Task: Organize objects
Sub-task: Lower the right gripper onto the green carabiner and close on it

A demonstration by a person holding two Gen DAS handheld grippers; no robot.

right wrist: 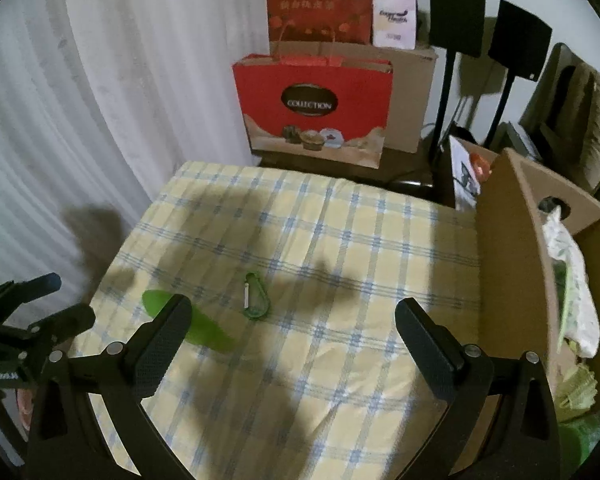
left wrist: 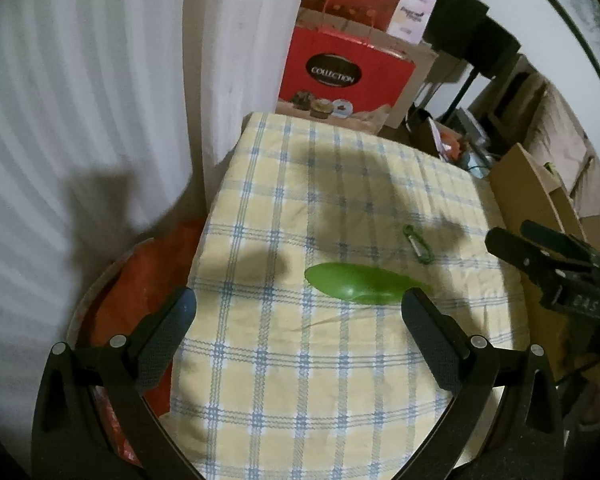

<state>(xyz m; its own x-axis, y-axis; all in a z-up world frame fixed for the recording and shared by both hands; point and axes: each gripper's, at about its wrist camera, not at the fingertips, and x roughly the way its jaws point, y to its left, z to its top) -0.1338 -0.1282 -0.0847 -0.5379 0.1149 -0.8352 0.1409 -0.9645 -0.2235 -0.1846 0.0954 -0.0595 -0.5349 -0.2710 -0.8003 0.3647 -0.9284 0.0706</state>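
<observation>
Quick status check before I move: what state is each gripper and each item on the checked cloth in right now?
left gripper: open, empty, above the cloth
right gripper: open, empty
green spoon: lying flat on the checked cloth, not gripped
green carabiner: lying flat, apart from the spoon, gate looks closed
cardboard box: open at the top, beside the cloth, with bagged items inside

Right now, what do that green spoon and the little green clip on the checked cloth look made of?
The green spoon looks like smooth moulded plastic: one even colour with a soft sheen. The green carabiner is probably painted or anodised metal, given its thin frame and silvery gate, though the blur leaves that open.
</observation>
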